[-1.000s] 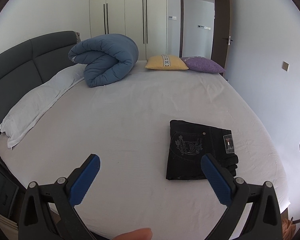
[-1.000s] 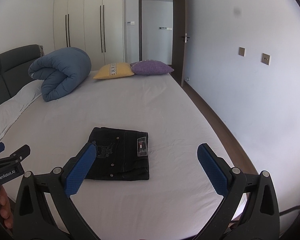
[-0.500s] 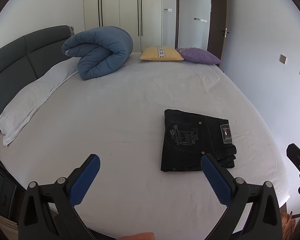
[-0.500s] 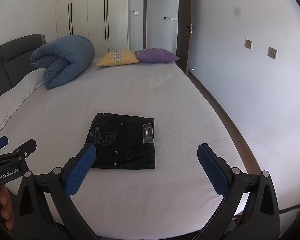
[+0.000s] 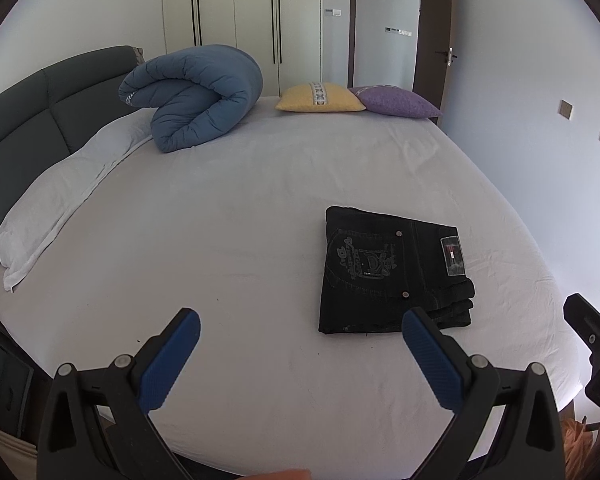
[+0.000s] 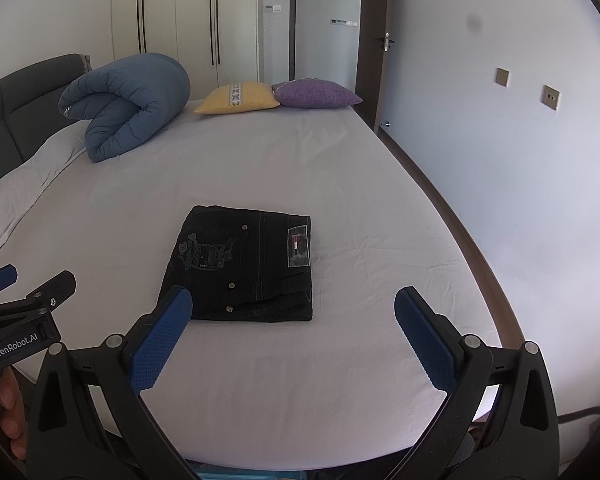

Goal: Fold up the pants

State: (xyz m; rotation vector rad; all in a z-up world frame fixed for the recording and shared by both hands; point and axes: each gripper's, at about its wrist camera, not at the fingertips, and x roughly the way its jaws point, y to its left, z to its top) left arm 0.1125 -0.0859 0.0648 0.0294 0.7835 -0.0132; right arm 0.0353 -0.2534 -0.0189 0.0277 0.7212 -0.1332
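Observation:
Black denim pants (image 5: pixel 388 272) lie folded into a compact rectangle on the white bed sheet (image 5: pixel 240 240), back pocket embroidery and a label facing up. They also show in the right wrist view (image 6: pixel 244 264). My left gripper (image 5: pixel 300 344) is open and empty, held above the bed's near edge, to the left of and short of the pants. My right gripper (image 6: pixel 292 320) is open and empty, just in front of the pants' near edge. Each gripper shows at the edge of the other's view.
A rolled blue duvet (image 5: pixel 196 96) lies at the far left by the grey headboard (image 5: pixel 40 108). A yellow cushion (image 5: pixel 320 98) and a purple cushion (image 5: pixel 396 100) lie at the far end. A white pillow (image 5: pixel 60 196) runs along the left. A wall (image 6: pixel 520 160) stands close on the right.
Both grippers have risen and tilted down a little, so the folded pants sit nearer the middle of each view. The pants have not moved. Both grippers stay open.

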